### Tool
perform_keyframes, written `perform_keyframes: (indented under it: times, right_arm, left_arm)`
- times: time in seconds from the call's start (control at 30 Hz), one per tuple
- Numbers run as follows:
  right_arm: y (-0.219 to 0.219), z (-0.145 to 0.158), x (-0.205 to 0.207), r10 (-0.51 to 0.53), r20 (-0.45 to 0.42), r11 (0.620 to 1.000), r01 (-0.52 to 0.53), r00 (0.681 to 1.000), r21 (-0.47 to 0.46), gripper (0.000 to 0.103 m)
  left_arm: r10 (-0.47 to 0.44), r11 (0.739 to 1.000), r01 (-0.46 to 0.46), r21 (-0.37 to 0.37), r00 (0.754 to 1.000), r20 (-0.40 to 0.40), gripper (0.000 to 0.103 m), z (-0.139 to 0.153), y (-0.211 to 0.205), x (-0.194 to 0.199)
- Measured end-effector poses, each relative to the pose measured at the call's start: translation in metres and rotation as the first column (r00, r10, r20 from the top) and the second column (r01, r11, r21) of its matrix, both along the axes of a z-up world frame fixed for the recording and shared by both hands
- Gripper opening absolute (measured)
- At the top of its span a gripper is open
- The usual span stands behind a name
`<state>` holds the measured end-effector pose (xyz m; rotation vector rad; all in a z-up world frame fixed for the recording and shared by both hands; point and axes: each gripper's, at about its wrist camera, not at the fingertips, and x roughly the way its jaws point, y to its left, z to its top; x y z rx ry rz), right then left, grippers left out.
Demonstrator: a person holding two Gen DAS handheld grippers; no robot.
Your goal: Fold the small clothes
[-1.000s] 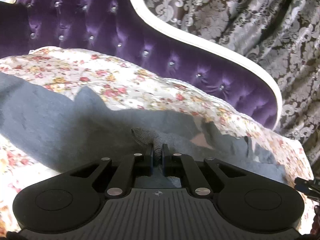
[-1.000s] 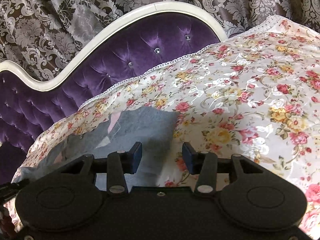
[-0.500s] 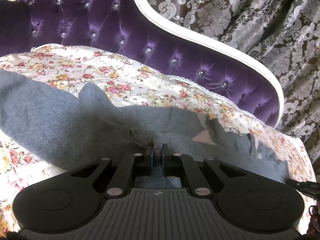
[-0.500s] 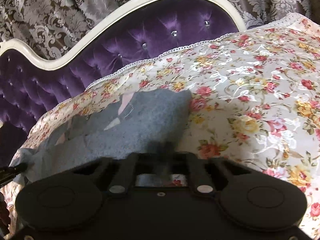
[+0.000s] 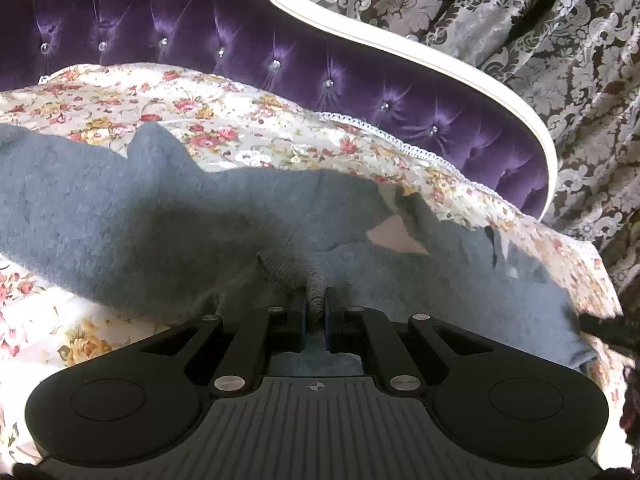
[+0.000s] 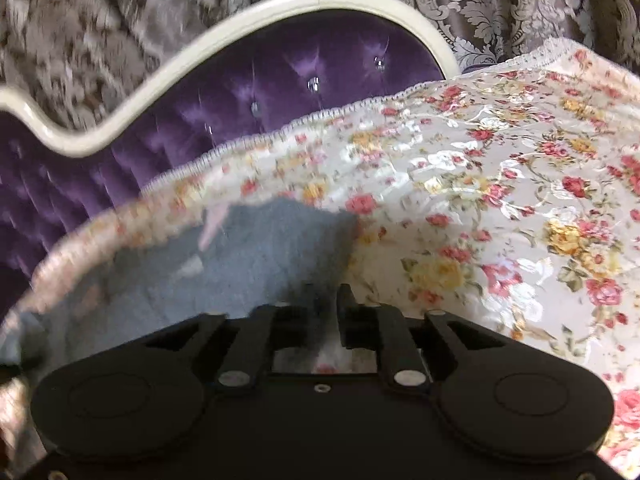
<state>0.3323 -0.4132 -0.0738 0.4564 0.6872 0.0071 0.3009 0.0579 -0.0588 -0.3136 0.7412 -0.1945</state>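
1. My left gripper [image 5: 316,312] is clenched on a ribbed cuff [image 5: 298,276] of the grey garment [image 5: 160,216]. The fingers pinch a bunched fold of it, and I judge this hold anchors the edge for the fold.
2. My right gripper [image 6: 324,308] has its jaws opening. The view is blurred, but I see no cloth pressed between them, so I read it as released; the garment's corner [image 6: 280,240] lies just beyond the tips.
3. The garment lies spread across the floral bedspread [image 5: 224,120], partly doubled over, with a pale pink patch [image 5: 394,234] showing near its middle. I judge the fold part-made, not finished.
4. Behind the garment, the bedspread's lace-trimmed edge [image 6: 320,118] meets the purple tufted headboard [image 5: 280,52] with its white frame [image 5: 400,46].
5. A patterned curtain [image 5: 540,40] hangs farthest back.
6. Nothing stands in the way on the bedspread; a dark object [image 5: 608,328] at the left view's right edge is unidentifiable.
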Motion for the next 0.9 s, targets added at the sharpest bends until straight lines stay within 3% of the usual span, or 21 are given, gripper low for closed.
perform_keyframes:
  times: [0.2,0.23,0.27,0.3,0.37,0.43,0.47,0.53,0.6,0.63,0.7,0.9]
  right_arm:
    - [-0.005,-0.01,0.033,-0.026,-0.043,0.999,0.027,0.999,0.023,0.05]
    - [-0.004,-0.01,0.035,-0.024,-0.043,1.0,0.025,0.999,0.015,0.037]
    - [-0.001,-0.009,0.038,-0.01,-0.041,1.0,0.01,0.999,-0.014,0.015]
    - [0.003,-0.007,0.039,-0.002,-0.04,0.997,-0.001,0.999,-0.073,0.008]
    - [0.006,-0.004,0.041,-0.028,-0.04,0.983,0.02,0.999,-0.183,0.009]
    - [0.003,-0.007,0.043,-0.057,-0.062,0.974,0.042,0.996,-0.225,0.004]
    - [0.001,-0.008,0.043,-0.052,-0.069,0.973,0.035,0.996,-0.23,0.004]
    - [-0.001,-0.004,0.036,-0.038,-0.039,0.972,0.028,0.999,-0.234,0.01]
    - [-0.001,0.003,0.024,-0.041,-0.006,0.974,0.039,0.999,-0.224,0.025]
    - [-0.001,0.007,0.016,-0.03,0.012,0.977,0.031,0.999,-0.213,0.04]
    - [0.004,0.016,-0.002,0.009,0.045,0.976,0.001,0.999,-0.218,0.06]
    - [0.029,0.023,-0.059,0.11,0.076,0.96,-0.086,0.991,-0.266,0.061]
  left_arm:
    - [-0.006,1.0,0.006,-0.014,1.0,-0.01,0.008,-0.003,0.0,0.0]
    - [-0.007,1.0,0.007,-0.016,1.0,-0.01,0.008,-0.004,-0.001,0.0]
    - [-0.007,1.0,0.007,-0.018,1.0,-0.011,0.008,-0.004,0.0,0.0]
    - [-0.006,1.0,0.006,-0.02,1.0,-0.011,0.009,-0.003,0.0,0.0]
    - [-0.006,1.0,0.005,-0.029,1.0,-0.011,0.01,-0.004,0.0,0.0]
    - [-0.006,0.999,0.005,-0.032,1.0,-0.012,0.013,-0.005,0.0,0.0]
    - [-0.01,0.999,0.01,-0.034,1.0,-0.011,0.021,-0.005,0.0,0.0]
    - [-0.036,0.998,0.036,-0.054,0.999,-0.004,0.039,-0.003,-0.001,-0.001]
    - [-0.054,0.997,0.054,-0.057,0.999,0.0,0.069,0.001,-0.004,-0.004]
    - [-0.059,0.997,0.059,-0.052,0.998,0.001,0.073,0.003,-0.005,-0.006]
    - [-0.059,0.998,0.06,-0.036,0.998,0.014,0.073,0.008,-0.008,-0.012]
    - [-0.046,0.998,0.047,-0.039,0.999,0.022,0.078,0.012,-0.005,-0.028]
